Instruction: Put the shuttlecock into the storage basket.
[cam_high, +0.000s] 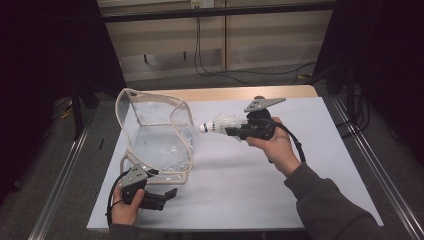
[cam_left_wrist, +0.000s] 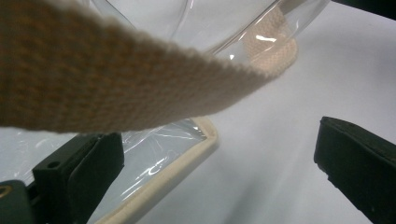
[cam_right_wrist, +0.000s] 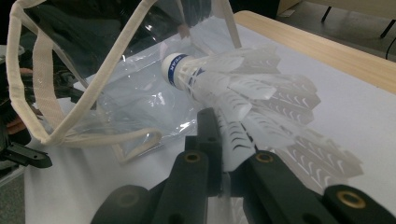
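The right gripper is clamped on the feathered skirt of a white shuttlecock, held above the table with its jaws pinching a few plastic vanes. In the right gripper view the shuttlecock shows a rounded white cork nose with a blue band bearing white lettering, and slotted translucent white vanes that fan out toward 4 o'clock. Its nose points to 9 o'clock in the high view, toward a clear plastic bag trimmed with cream webbing straps, standing open just beside it. At the bag's 7 o'clock corner the left gripper rests on the white table cover, jaws spread wide and empty; a cream strap hangs close before its camera.
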